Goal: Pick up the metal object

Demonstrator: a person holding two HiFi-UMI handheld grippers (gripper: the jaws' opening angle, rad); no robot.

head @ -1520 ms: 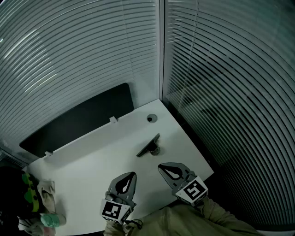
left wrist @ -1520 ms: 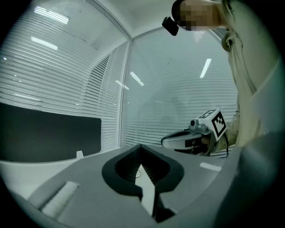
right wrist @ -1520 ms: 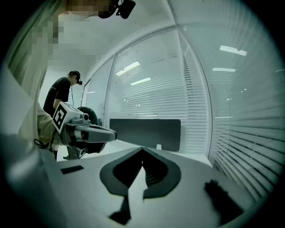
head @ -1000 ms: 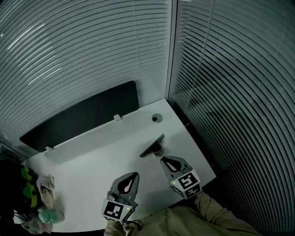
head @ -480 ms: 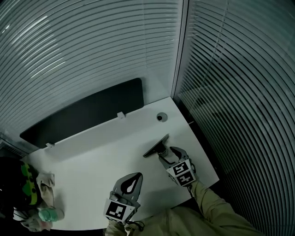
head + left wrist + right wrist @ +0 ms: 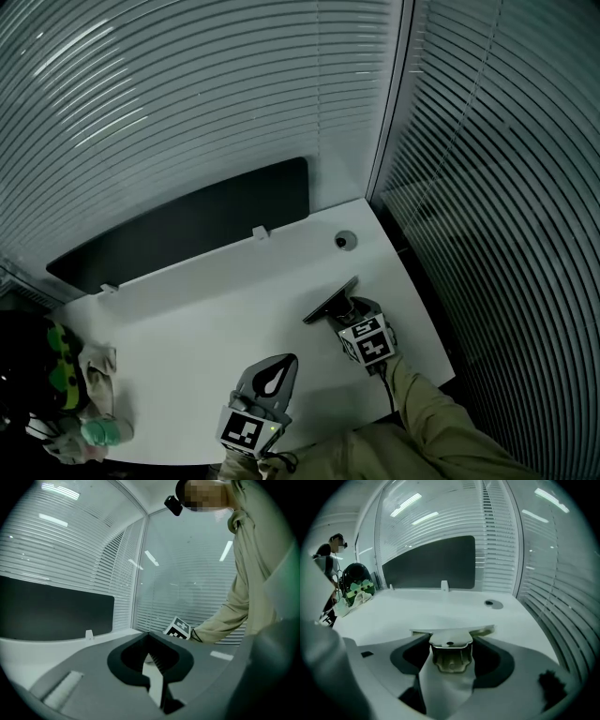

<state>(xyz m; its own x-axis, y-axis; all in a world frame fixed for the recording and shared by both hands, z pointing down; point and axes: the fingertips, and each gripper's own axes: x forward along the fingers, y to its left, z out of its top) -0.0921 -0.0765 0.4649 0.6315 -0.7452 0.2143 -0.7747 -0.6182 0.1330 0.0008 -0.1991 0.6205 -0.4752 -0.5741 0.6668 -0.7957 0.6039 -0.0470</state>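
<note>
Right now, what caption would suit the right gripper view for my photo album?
Right gripper, jaws opening, straddles the metal object on the white table, not yet gripping it.

Our white counter and what surrounds it
We see the counter (image 6: 206, 309) with a dark panel (image 6: 178, 230) along its far edge, a round grommet (image 6: 345, 240) near its far right corner, slatted blinds (image 6: 187, 94) behind, and a pale cloth (image 6: 97, 370) beside a green object (image 6: 61, 380) at the left end.
</note>
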